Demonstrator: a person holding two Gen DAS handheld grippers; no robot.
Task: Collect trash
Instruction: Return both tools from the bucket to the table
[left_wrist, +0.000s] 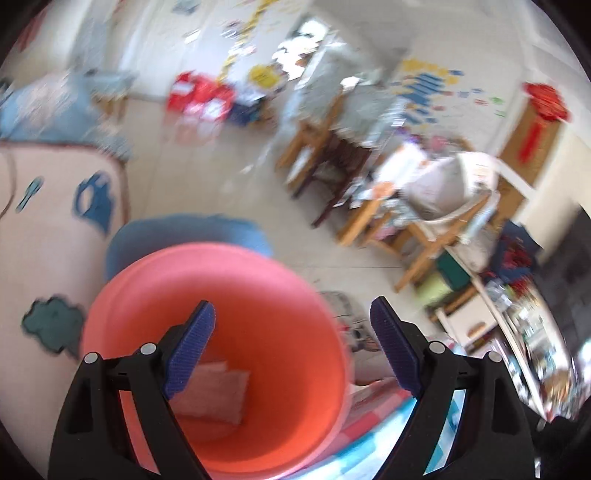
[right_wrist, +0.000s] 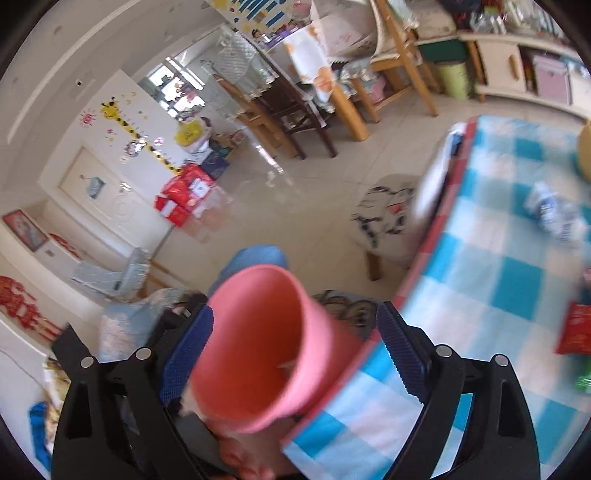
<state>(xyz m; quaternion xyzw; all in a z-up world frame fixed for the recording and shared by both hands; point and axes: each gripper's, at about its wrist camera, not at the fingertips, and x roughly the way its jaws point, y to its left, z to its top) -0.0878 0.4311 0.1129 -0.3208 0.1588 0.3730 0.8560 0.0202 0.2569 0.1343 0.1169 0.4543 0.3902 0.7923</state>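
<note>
— Left wrist view first: what fills the frame?
— A pink bucket (left_wrist: 221, 354), low and centre-left. The left gripper (left_wrist: 291, 343) hangs over its mouth with jaws spread and nothing between them. A pale piece of paper (left_wrist: 218, 391) lies at the bottom of the bucket.
— And around it?
— A pink mat (left_wrist: 55, 206) with blue shapes at the left, wooden chairs (left_wrist: 325, 147) at upper right, and a strip of blue-checked cloth at the bottom edge. Everything is blurred.
— Right wrist view?
— The same bucket (right_wrist: 258, 347) sits low in the centre, tilted, just left of the edge of a table under a blue-and-white checked cloth (right_wrist: 498, 280). The right gripper (right_wrist: 295, 347) is released, jaws wide, gripping nothing.
— Any trash left?
— On the cloth at the right: a crumpled white-and-blue wrapper (right_wrist: 554, 214) and a red packet (right_wrist: 576, 328) near the frame edge. A small patterned stool (right_wrist: 388, 221) stands just beside the table.
</note>
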